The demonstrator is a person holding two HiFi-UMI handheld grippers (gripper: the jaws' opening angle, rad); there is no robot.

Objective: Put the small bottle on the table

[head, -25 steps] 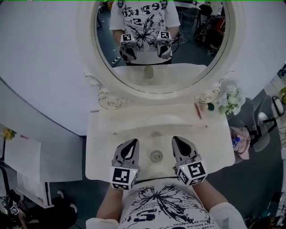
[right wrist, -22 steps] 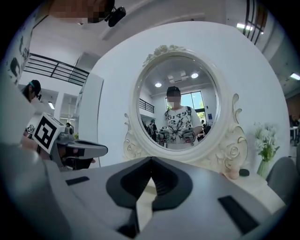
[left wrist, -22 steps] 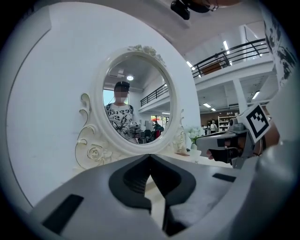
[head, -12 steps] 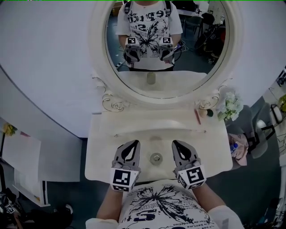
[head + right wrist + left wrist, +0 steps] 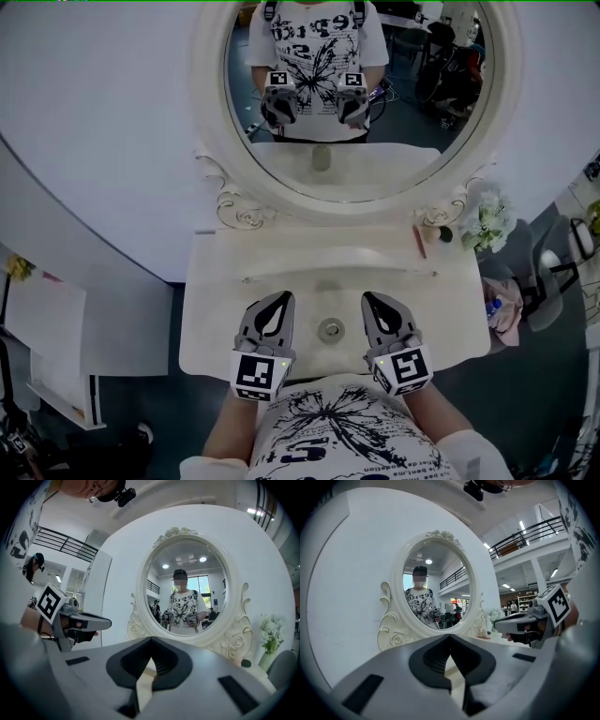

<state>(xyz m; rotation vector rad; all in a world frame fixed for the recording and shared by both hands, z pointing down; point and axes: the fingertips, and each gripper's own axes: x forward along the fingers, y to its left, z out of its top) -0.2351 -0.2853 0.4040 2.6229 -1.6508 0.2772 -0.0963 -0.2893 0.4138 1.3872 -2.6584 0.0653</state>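
My left gripper point(image 5: 278, 297) and right gripper point(image 5: 371, 296) hover side by side over the front of the white vanity table point(image 5: 216, 281). Both are shut, with nothing between the jaws. In the left gripper view the left gripper point(image 5: 450, 637) points at the oval mirror point(image 5: 436, 588), and the right gripper point(image 5: 500, 625) shows beside it. The right gripper view shows the right gripper point(image 5: 151, 640) with the left gripper point(image 5: 107, 622) at its left. What looks like a small blue-capped bottle point(image 5: 493, 307) lies on a pinkish thing off the table's right edge, far from both grippers.
A round metal fitting point(image 5: 330, 329) sits in the tabletop between the grippers. At the back right stand a small cream jar point(image 5: 429, 225), a dark round thing point(image 5: 444, 234), a reddish stick point(image 5: 419, 242) and white flowers point(image 5: 488, 221). The mirror point(image 5: 356, 84) reflects a person holding both grippers.
The head view has drifted a little, so the mirror and table sit slightly further right in the picture. Both grippers stay in place and shut.
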